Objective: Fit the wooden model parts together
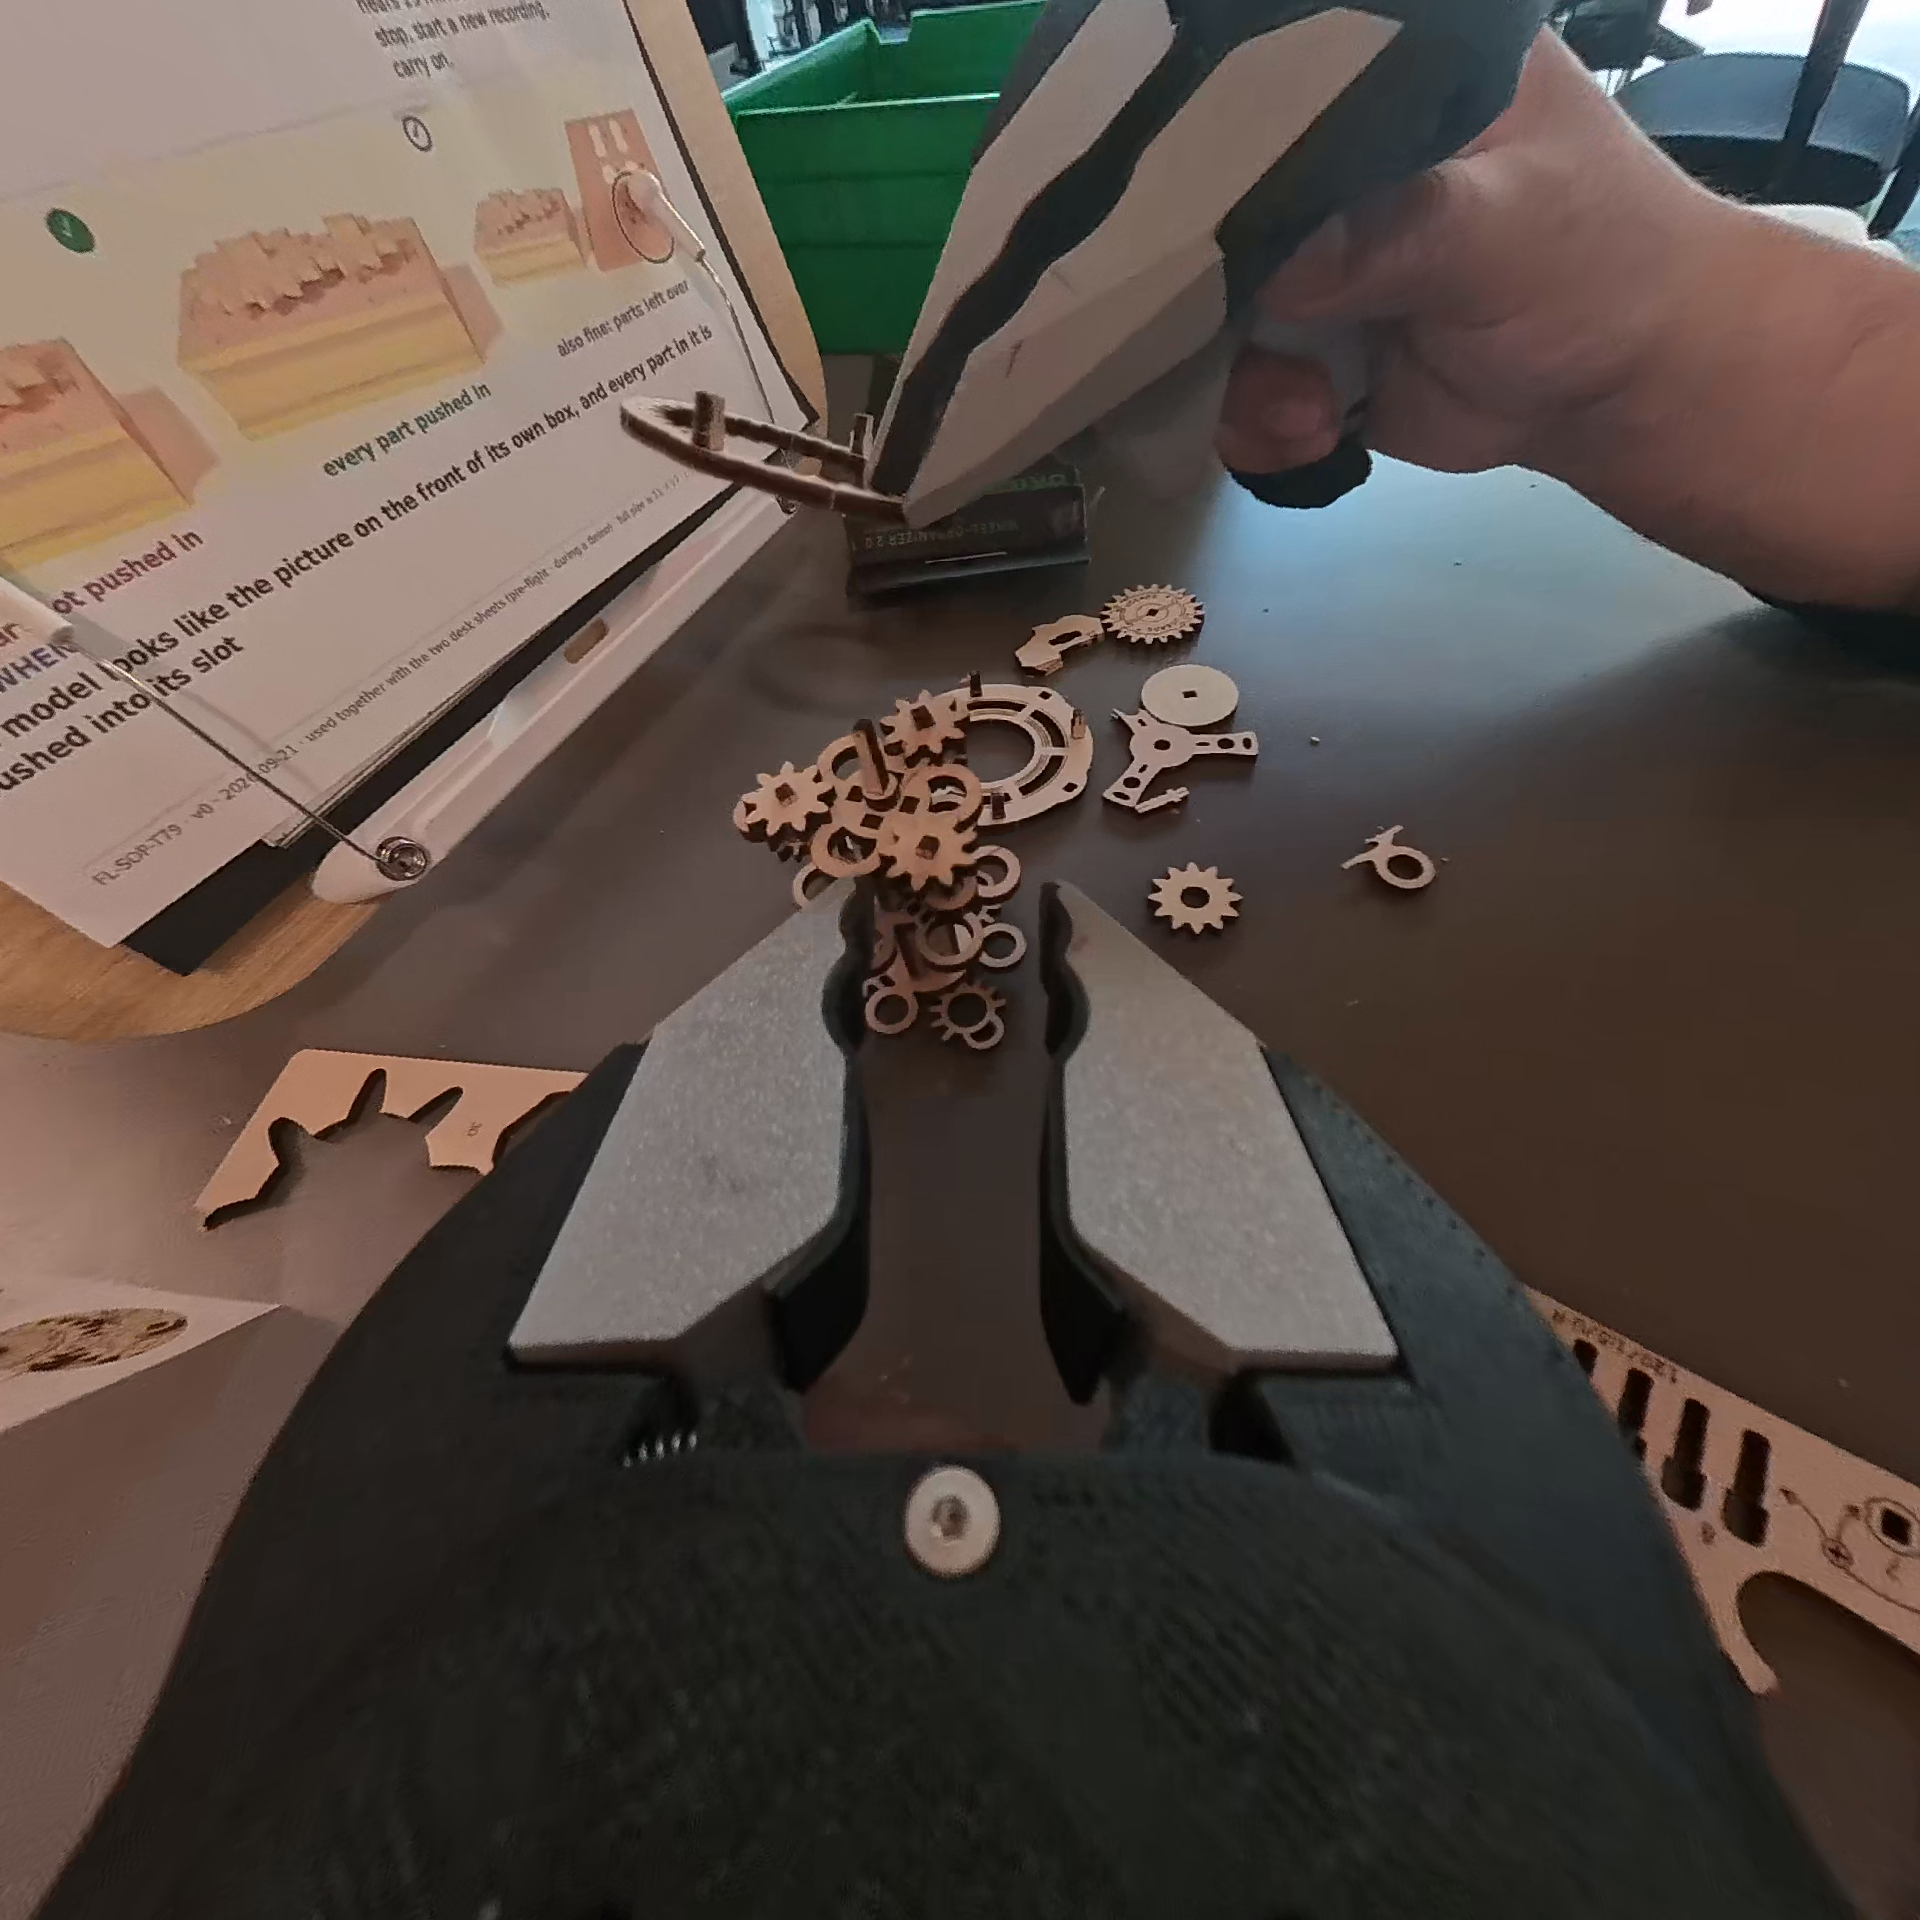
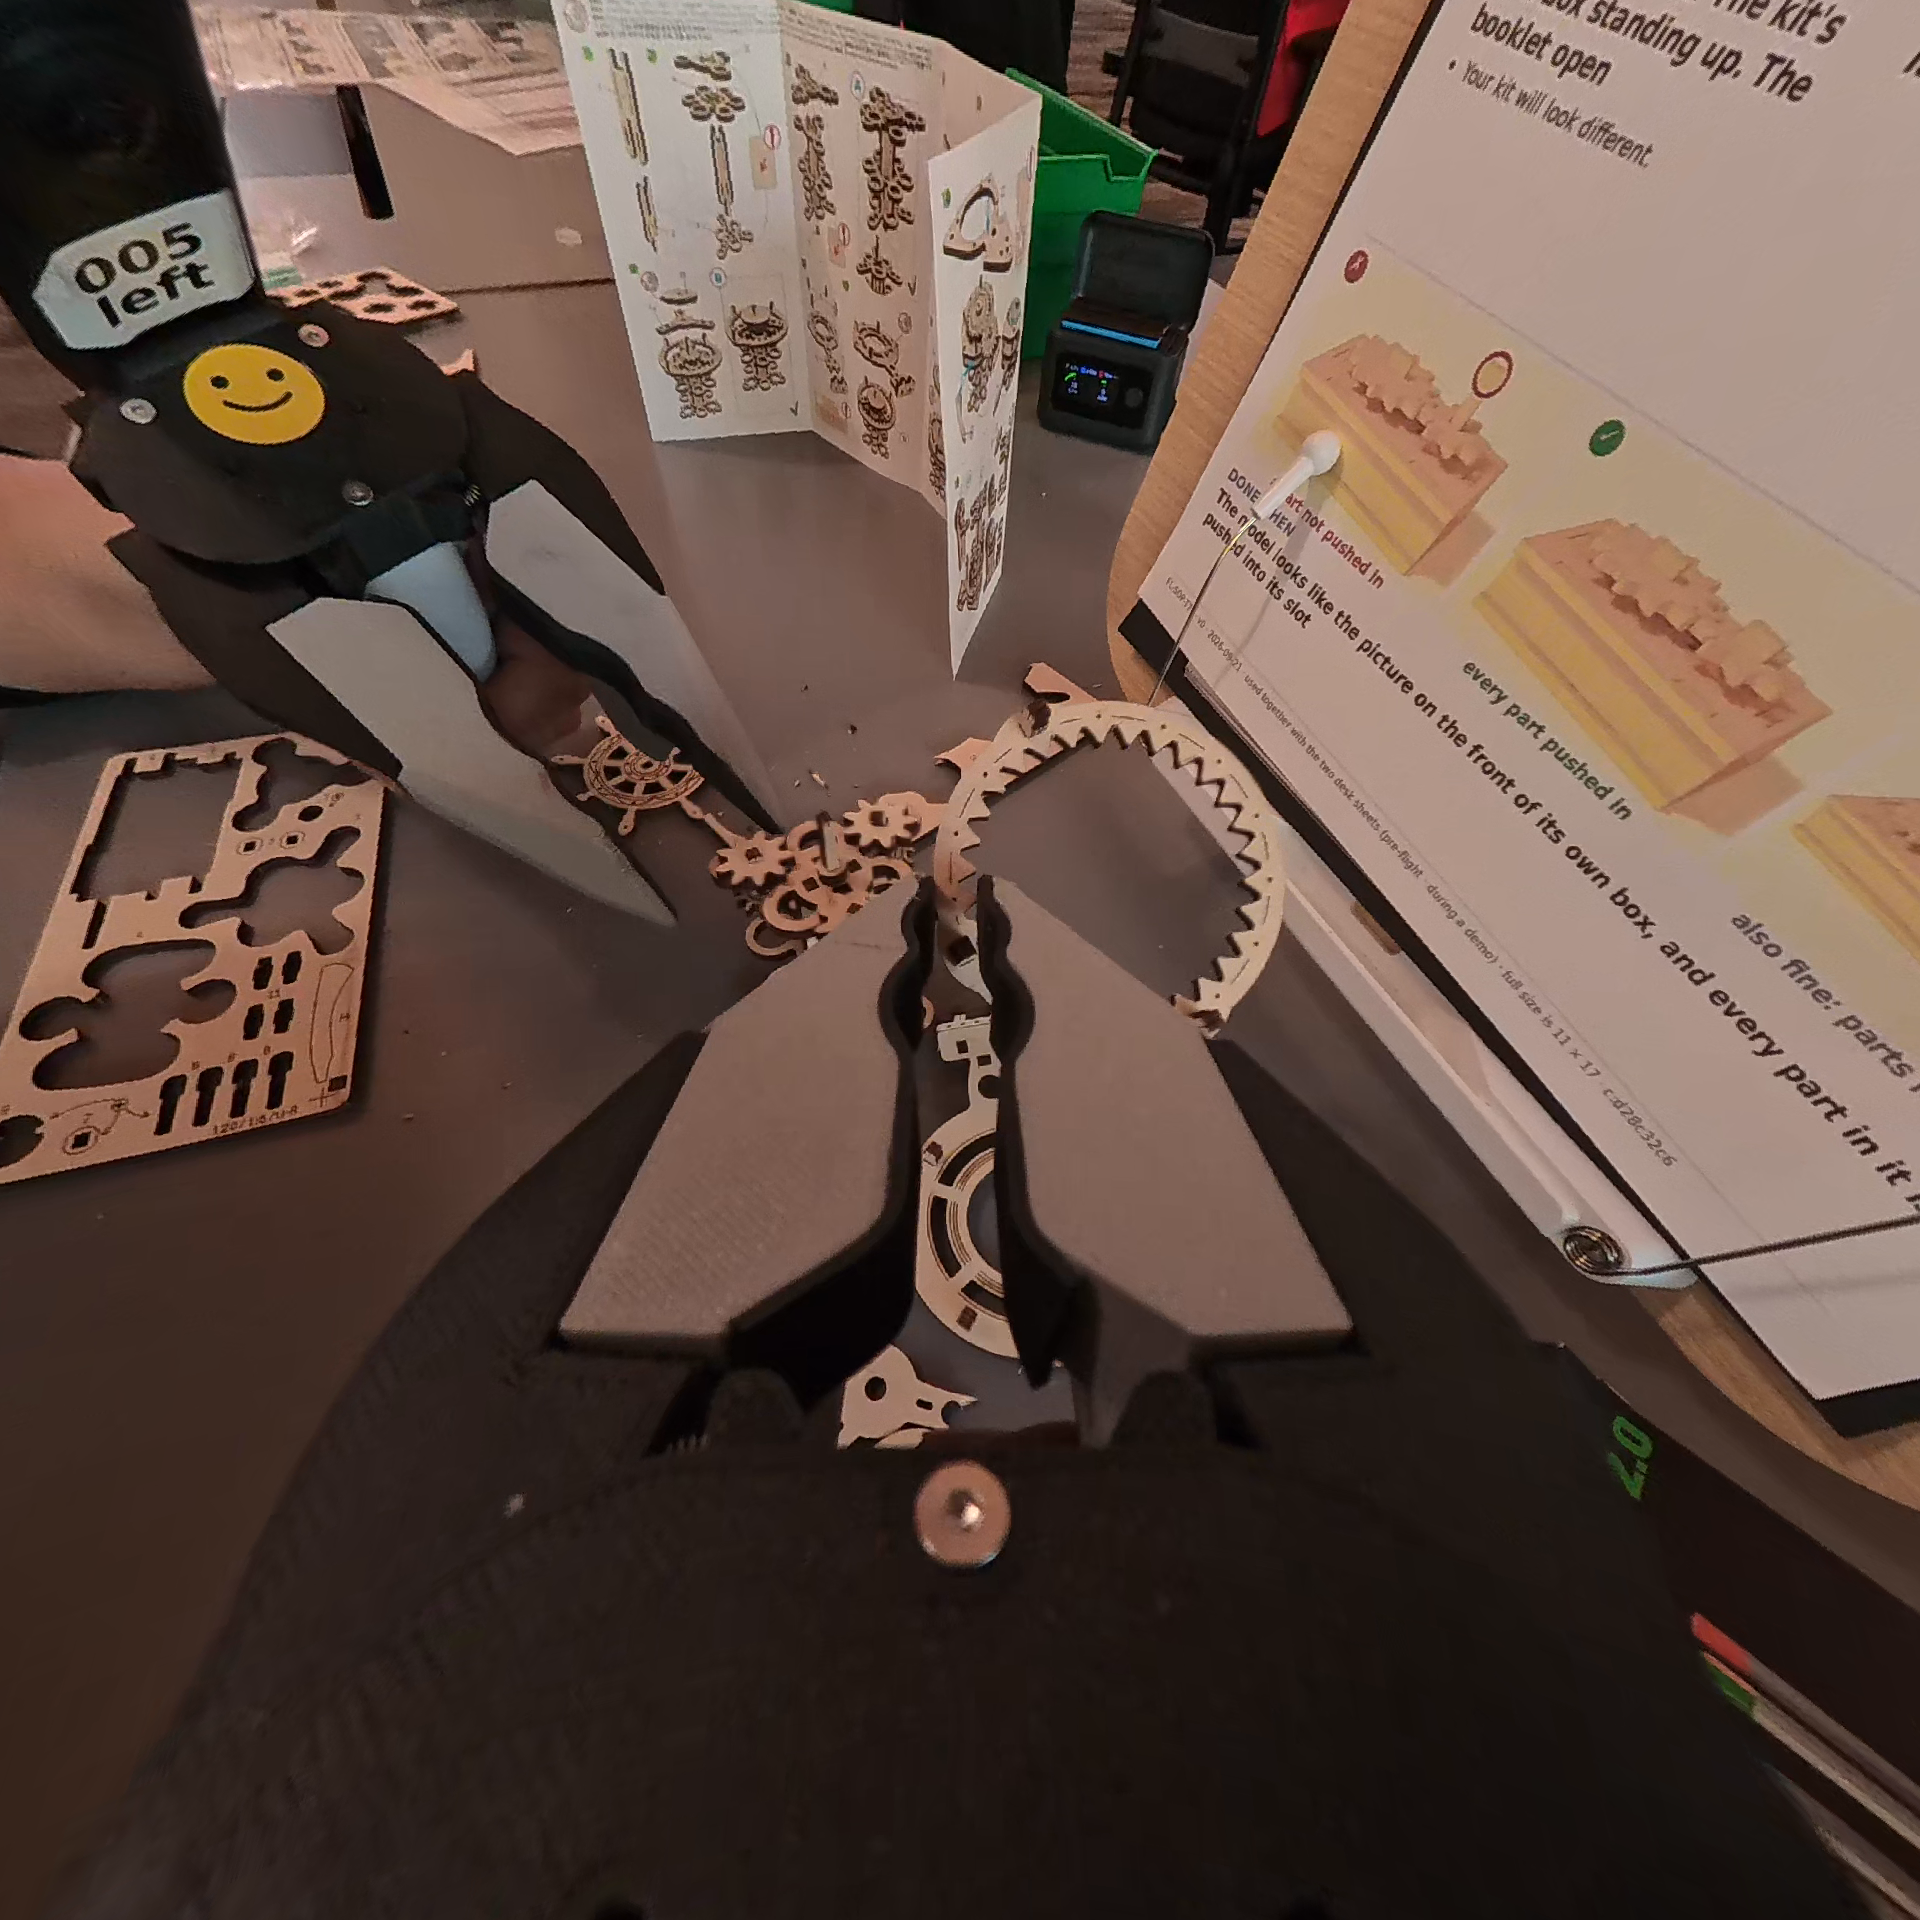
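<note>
Right gripper [image 2: 948, 896] pinches the toothed ring [image 2: 1132, 842] beside the board; left gripper [image 1: 951, 920] parted, empty, over the gear pile [image 1: 894, 821].

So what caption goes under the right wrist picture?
Right gripper pinches a toothed wooden ring above a pile of gears, left gripper open nearby.

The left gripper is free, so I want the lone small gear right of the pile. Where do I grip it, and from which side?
Probably from straight above: the small gear lies flat on the table, clear of the pile. Set the left gripper across opposite teeth on its rim; its thin edge offers nothing sideways.
</note>
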A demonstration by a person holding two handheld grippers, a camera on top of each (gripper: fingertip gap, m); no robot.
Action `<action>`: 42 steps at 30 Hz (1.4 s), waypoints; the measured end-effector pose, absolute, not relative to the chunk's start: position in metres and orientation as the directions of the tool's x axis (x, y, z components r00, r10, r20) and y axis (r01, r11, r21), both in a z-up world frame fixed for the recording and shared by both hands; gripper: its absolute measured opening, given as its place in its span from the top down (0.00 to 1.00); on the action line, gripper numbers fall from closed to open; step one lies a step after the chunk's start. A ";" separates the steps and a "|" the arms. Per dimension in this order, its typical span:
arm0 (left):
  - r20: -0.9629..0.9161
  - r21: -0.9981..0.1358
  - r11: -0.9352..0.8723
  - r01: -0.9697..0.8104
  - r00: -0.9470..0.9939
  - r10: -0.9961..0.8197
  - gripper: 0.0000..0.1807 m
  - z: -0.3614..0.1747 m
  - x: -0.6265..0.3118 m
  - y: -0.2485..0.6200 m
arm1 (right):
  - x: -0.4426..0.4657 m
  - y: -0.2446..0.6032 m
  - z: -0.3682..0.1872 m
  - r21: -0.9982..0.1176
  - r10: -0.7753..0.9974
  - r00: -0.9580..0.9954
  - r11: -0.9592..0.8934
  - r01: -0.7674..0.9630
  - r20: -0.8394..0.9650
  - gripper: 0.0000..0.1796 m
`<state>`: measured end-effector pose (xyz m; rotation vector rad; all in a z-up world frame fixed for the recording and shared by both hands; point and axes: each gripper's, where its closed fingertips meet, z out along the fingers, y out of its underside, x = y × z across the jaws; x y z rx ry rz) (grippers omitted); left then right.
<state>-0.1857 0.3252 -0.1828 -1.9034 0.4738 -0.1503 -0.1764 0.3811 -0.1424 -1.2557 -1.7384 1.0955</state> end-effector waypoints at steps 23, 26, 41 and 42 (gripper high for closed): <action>-0.116 -0.913 -0.322 -0.249 0.917 -0.381 0.84 -0.187 -0.191 0.327 | -0.171 0.374 -0.142 -0.912 0.947 -0.300 0.220 0.348 0.114 0.98; -0.098 -0.930 -0.300 -0.215 0.928 -0.360 0.84 -0.176 -0.198 0.325 | -0.171 0.373 -0.142 -0.910 0.946 -0.300 0.224 0.349 0.118 0.98; -0.064 -0.980 -0.176 -0.092 0.985 -0.161 0.82 -0.097 -0.275 0.312 | -0.161 0.379 -0.127 -0.932 0.951 -0.286 0.202 0.299 0.115 0.98; -0.105 -0.977 -0.172 -0.130 0.984 -0.147 0.82 -0.080 -0.289 0.306 | -0.161 0.380 -0.125 -0.936 0.952 -0.286 0.194 0.292 0.109 0.98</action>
